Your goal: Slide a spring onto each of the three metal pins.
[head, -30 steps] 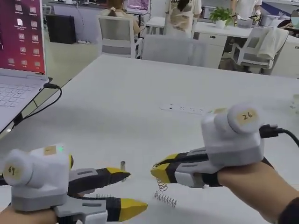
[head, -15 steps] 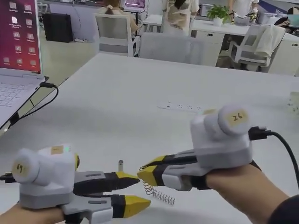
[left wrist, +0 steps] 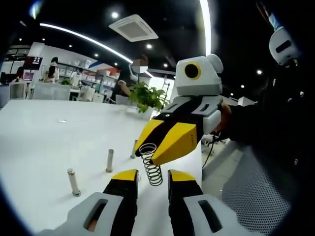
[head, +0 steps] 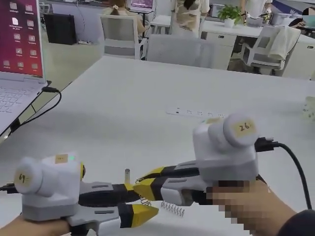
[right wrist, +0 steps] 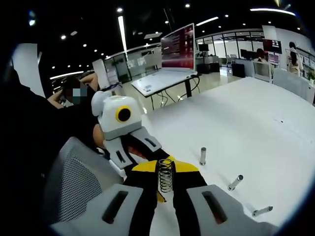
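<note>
My right gripper (right wrist: 165, 169) is shut on a small steel spring (right wrist: 165, 175), which stands upright between its yellow-tipped jaws. In the left gripper view that spring (left wrist: 150, 164) hangs from the right gripper (left wrist: 167, 142), its lower end between the parted jaws of my left gripper (left wrist: 154, 175), which is open. In the head view the two grippers meet tip to tip, left gripper (head: 142, 199) and right gripper (head: 140, 184). Three metal pins (left wrist: 110, 161) stand on the white table, one of them just behind the jaw tips (head: 127, 173). A second spring (head: 172, 207) lies loose on the table.
An open laptop (head: 19, 44) sits at the far left with a black cable (head: 49, 105) trailing from it. A white power strip (head: 197, 114) lies mid-table. Office chairs (head: 123, 32) and people stand beyond the far edge.
My right gripper has carried the spring leftwards until its tip meets the left gripper's jaws. The left gripper has barely moved. The loose spring stays on the table.
</note>
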